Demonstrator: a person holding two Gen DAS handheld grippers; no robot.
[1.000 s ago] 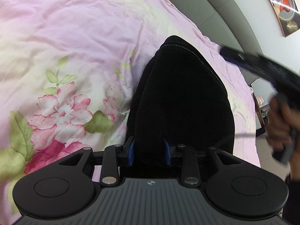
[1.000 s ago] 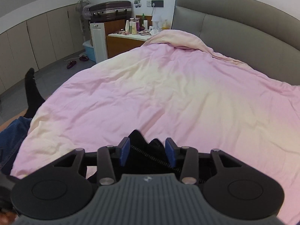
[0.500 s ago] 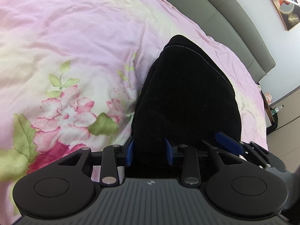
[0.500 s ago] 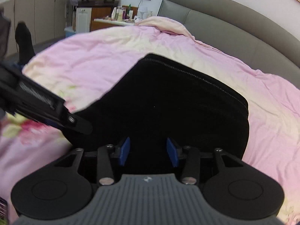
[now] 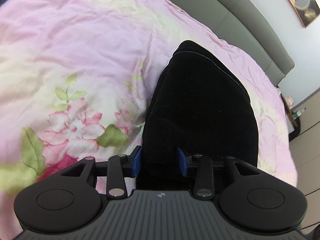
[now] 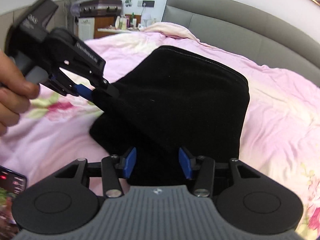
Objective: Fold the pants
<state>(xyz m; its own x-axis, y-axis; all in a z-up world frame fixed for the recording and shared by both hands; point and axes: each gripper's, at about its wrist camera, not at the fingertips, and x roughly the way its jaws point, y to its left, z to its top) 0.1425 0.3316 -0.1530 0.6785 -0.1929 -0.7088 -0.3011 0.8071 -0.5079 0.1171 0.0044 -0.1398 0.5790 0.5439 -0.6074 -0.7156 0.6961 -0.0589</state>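
The black pants (image 5: 200, 104) lie as a folded slab on the pink floral quilt (image 5: 80, 60), stitched hem at the far end. My left gripper (image 5: 159, 161) has the near left corner of the cloth between its blue pads, and its jaws are opening. From the right wrist view that left gripper (image 6: 100, 92) comes in from the upper left, and the pants (image 6: 180, 96) rise in a tent to its tips. My right gripper (image 6: 157, 164) has the near edge of the cloth between its pads; its jaws are opening too.
A grey padded headboard (image 6: 240, 26) runs behind the quilt (image 6: 280, 110). A person's hand (image 6: 14, 92) holds the left gripper. A phone (image 6: 12, 184) lies at the lower left. A cluttered dresser (image 6: 120, 28) and a suitcase (image 6: 100, 6) stand beyond the bed.
My right gripper swept down and across the bed with its end of the pants, which now lie spread before it. The left gripper came into its view and barely moved; both jaws widened slightly.
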